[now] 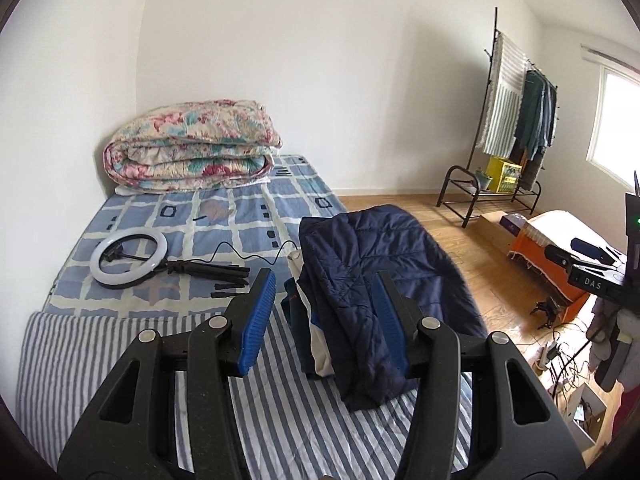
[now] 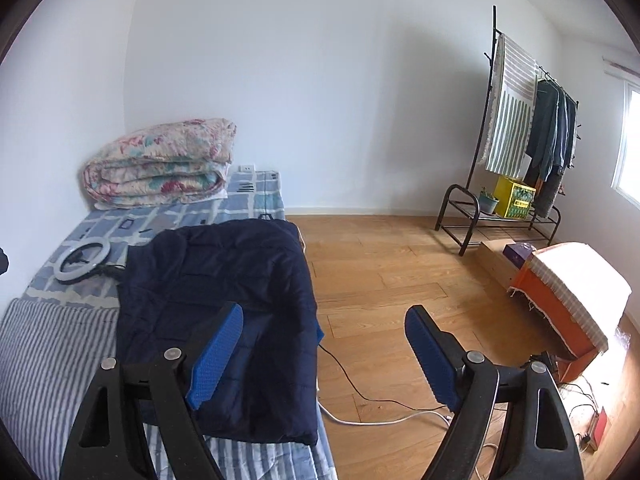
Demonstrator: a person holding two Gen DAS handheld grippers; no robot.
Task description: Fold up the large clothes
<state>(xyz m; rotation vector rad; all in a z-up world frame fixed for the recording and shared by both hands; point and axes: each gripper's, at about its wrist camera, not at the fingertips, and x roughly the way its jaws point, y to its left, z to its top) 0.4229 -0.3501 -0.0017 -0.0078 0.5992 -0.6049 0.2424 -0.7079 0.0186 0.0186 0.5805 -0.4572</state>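
I am holding my left gripper [image 1: 324, 316] and right gripper [image 2: 324, 356] above the bed [image 1: 132, 364], jaws apart, gripping nothing. The navy quilted jacket [image 2: 224, 312] is lying folded at the mattress's right edge atop other garments [image 1: 310, 332]; folding seems nearly finished.

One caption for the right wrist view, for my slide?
Open right gripper above the folded navy quilted jacket on the bed.
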